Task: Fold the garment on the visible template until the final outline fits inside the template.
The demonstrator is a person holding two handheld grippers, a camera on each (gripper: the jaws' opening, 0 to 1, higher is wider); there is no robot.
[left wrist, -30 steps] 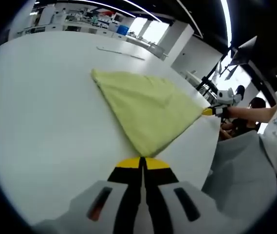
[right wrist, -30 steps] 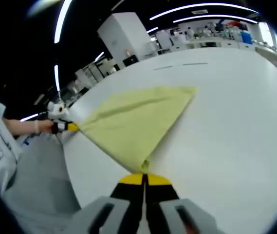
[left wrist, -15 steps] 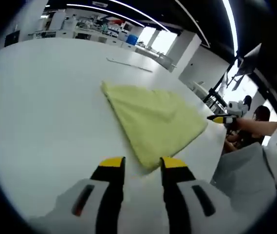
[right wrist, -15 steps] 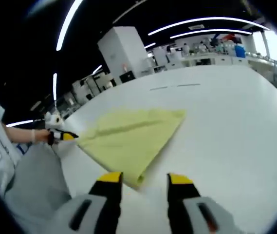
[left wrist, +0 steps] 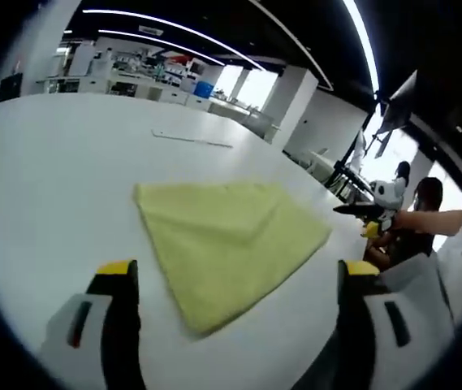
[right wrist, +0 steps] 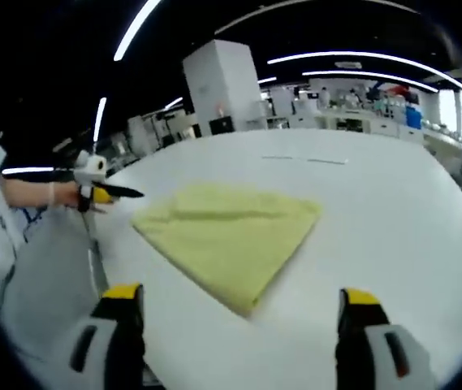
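Garment: your yellow cloth lies folded flat on the white table, ahead of both tongs.
Left tongs: you hold them wide apart, gripping nothing, short of the cloth's near corner.
Right tongs: yours gape too, clear of the cloth.
Line: a thin mark on the table beyond.

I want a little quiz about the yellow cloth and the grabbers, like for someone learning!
1. True or false: the left tool grips the yellow cloth.
2. What does the yellow cloth lie on?
A. white table
B. chair
C. floor
3. Fill in: the right tool has its jaws wide ____.

Key:
1. False. Both jaws stand apart, clear of the cloth.
2. A
3. open
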